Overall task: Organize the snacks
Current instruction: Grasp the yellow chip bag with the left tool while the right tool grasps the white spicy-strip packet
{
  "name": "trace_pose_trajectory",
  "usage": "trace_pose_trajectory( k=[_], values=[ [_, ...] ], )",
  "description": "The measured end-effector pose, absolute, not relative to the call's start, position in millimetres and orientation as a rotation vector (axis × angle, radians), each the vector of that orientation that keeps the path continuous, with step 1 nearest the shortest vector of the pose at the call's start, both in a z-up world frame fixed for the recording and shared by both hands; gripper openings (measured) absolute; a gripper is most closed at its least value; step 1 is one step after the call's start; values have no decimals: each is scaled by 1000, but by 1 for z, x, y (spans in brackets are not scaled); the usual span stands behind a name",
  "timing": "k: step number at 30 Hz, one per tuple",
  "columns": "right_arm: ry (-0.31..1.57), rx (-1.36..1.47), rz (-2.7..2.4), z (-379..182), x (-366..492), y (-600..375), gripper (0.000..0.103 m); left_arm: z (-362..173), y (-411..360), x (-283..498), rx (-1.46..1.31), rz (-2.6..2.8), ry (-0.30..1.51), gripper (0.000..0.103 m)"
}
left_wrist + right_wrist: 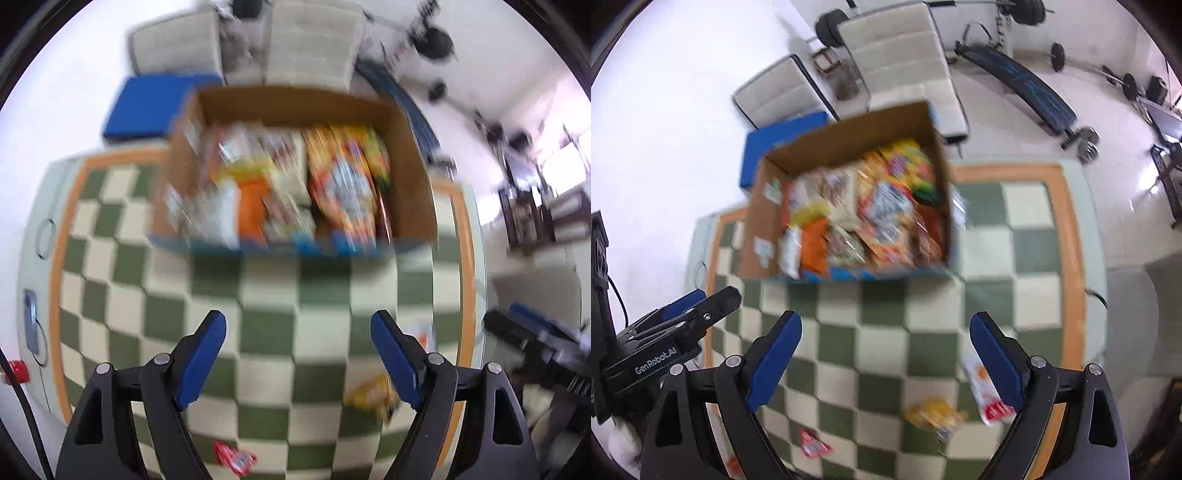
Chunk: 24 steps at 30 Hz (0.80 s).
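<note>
A cardboard box (417, 173) (764, 206) full of colourful snack packets stands on a green-and-cream checked mat. Loose on the mat near me lie a yellow packet (369, 397) (934, 413), a small red packet (234, 456) (812, 445) and a white-and-red packet (984, 387). My left gripper (298, 354) is open and empty above the mat. My right gripper (885, 354) is open and empty too, with the white-and-red packet beside its right finger. The left gripper also shows at the left edge of the right wrist view (698, 306).
The checked mat (258, 295) (1015, 236) has an orange border. A blue pad (144, 107) (775, 140) lies behind the box. Two white chairs (310, 40) (905, 55) stand beyond. A weight bench (1023, 85) and dumbbells are at the back right.
</note>
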State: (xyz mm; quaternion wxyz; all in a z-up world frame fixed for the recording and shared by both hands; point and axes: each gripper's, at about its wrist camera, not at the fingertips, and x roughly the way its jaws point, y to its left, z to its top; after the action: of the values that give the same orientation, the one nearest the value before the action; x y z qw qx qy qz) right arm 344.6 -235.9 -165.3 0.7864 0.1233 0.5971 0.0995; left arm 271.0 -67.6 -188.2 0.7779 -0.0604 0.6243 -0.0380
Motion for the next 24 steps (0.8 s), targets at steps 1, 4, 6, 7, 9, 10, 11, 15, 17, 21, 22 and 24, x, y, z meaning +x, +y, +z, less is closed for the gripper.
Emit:
trace_pose_trajectory(
  k=[1,4,6,7,9,10,11,15,17,21,22,24],
  values=[
    [1309,270,199,-173,334,-248,95,-205,-81,262,-119,-115,1393,80],
    [1386,286,140,-205,304,-284,95,-251,-124,239,-34,-200,1500,80],
    [1447,312,94,-233,285,-309,95,-279,-153,227,34,-256,1543,80],
    [1463,321,79,-243,278,-318,95,-289,-164,223,56,-275,1555,80],
    [1497,334,33,-265,262,-338,95,-308,-184,217,98,-326,1588,80],
    [1505,339,19,-272,257,-344,95,-317,-195,214,123,-348,1605,80],
    [1514,350,0,-280,249,-352,95,-323,-204,211,136,-375,1620,80],
    [1541,374,-45,-301,229,-373,95,-345,-229,207,213,-405,1662,80],
    [1550,369,-53,-308,223,-377,95,-356,-236,208,222,-430,1672,80],
    [1570,356,-48,-319,223,-375,95,-362,-235,212,204,-408,1668,64],
    [1574,352,-41,-323,225,-373,95,-359,-231,212,204,-380,1653,63],
    [1580,345,-21,-330,231,-366,95,-355,-220,215,220,-316,1633,63]
  ],
)
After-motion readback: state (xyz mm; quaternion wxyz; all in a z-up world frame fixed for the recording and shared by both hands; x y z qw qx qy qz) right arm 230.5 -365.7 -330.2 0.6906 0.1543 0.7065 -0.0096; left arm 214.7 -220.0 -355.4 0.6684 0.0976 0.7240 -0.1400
